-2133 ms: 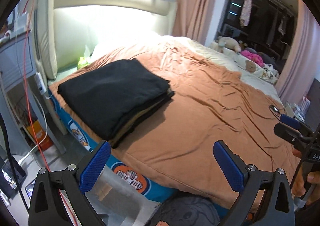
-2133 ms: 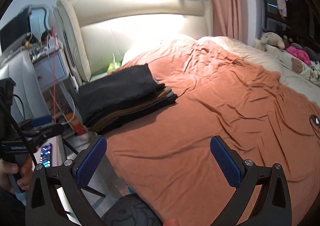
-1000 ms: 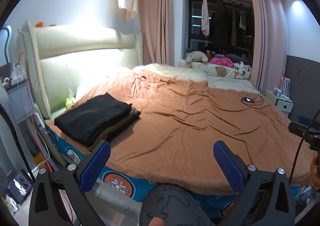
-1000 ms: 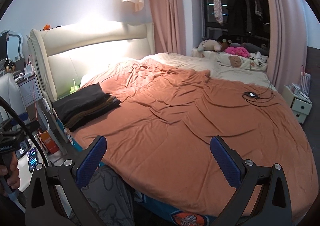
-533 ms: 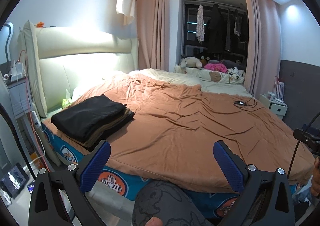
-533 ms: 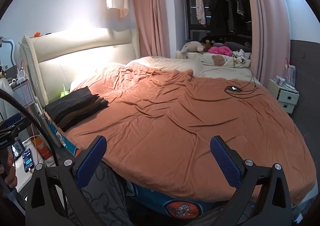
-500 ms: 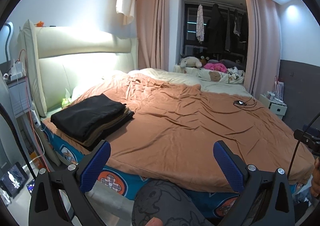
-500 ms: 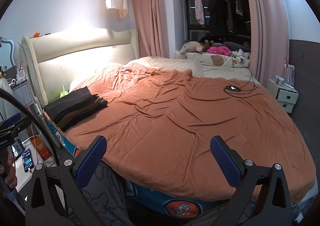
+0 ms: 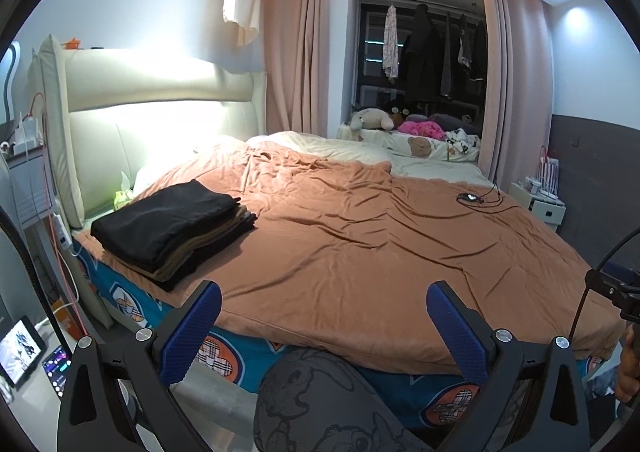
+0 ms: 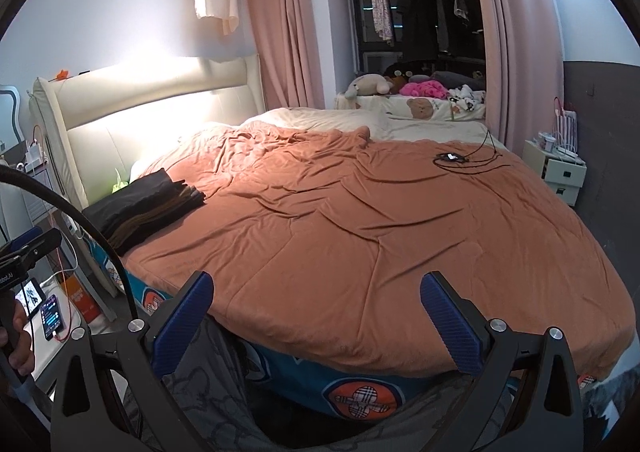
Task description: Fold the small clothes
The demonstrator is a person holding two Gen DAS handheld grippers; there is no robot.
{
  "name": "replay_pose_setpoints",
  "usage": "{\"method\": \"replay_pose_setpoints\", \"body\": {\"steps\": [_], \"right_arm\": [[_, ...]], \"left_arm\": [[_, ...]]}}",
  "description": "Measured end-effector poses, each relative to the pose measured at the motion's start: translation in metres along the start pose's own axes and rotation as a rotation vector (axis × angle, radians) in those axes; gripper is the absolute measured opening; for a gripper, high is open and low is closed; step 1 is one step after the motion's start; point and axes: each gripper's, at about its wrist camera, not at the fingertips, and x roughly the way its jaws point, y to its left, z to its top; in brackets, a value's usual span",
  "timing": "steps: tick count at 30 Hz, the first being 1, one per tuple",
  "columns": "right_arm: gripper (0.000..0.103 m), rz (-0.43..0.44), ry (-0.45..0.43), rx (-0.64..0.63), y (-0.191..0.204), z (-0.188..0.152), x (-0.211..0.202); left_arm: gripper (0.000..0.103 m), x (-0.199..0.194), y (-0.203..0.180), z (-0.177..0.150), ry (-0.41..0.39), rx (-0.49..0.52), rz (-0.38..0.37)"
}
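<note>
A stack of folded dark clothes (image 9: 172, 228), black on top with brown layers under it, lies on the near left corner of the bed's orange-brown cover (image 9: 360, 236). The stack also shows in the right wrist view (image 10: 144, 208). My left gripper (image 9: 323, 316) is open and empty, held off the bed's near edge, well back from the stack. My right gripper (image 10: 316, 304) is open and empty, also back from the bed's near edge. No loose garment shows on the cover.
A cream headboard (image 9: 152, 124) stands at the left. A cable and small device (image 10: 452, 158) lie on the cover at the far right. Plush toys (image 9: 400, 124) sit beyond the bed. A white nightstand (image 10: 556, 172) is at the right, phones (image 10: 50, 316) at the left floor side.
Both grippers have pulled back and up from the bed, so the stack looks smaller and the whole room shows. Both stay open and empty.
</note>
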Motion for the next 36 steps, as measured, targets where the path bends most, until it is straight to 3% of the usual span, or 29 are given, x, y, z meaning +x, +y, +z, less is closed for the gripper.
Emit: {"method": "replay_pose_setpoints", "body": {"steps": [36], "right_arm": [[0.103,0.010,-0.010,0.006,-0.008,-0.009,-0.006]], "left_arm": [[0.103,-0.004,0.000,-0.001,-0.011,-0.001,-0.010]]}}
